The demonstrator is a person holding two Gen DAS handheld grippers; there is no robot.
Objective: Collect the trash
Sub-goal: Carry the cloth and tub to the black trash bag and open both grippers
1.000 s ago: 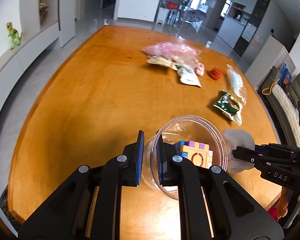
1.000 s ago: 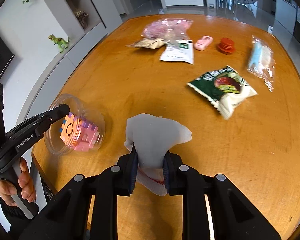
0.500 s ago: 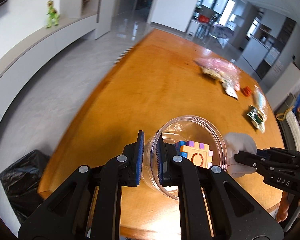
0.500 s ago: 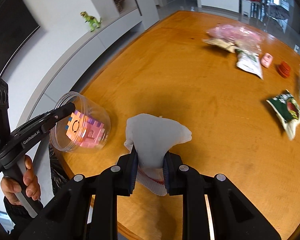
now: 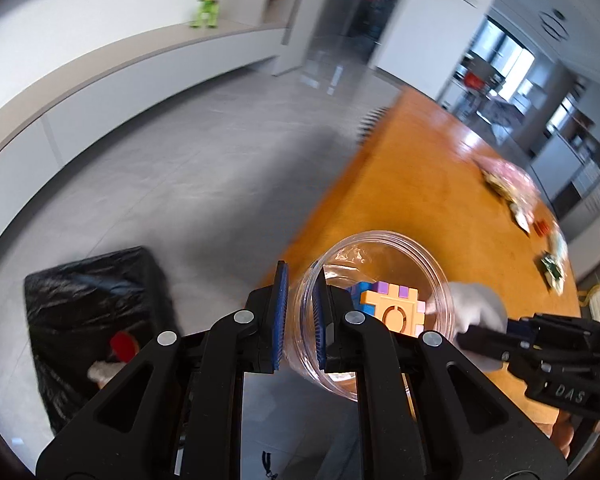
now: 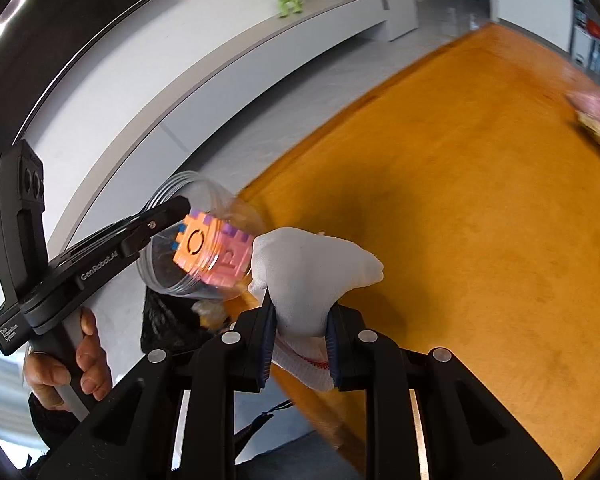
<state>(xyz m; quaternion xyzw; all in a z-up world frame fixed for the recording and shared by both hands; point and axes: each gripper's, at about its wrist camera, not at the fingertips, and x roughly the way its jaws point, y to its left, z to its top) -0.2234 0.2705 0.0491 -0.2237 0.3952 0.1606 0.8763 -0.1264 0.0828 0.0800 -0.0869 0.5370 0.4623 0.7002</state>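
While both carried: one jar (image 5: 380, 264), one glove (image 6: 312, 276)

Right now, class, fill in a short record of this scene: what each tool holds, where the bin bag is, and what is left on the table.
left tool: shut on the clear tub wall; toy block inside
right tool: shut on a white glove
bin bag: black, on the floor beside the table
table: blurred wrappers at the far end
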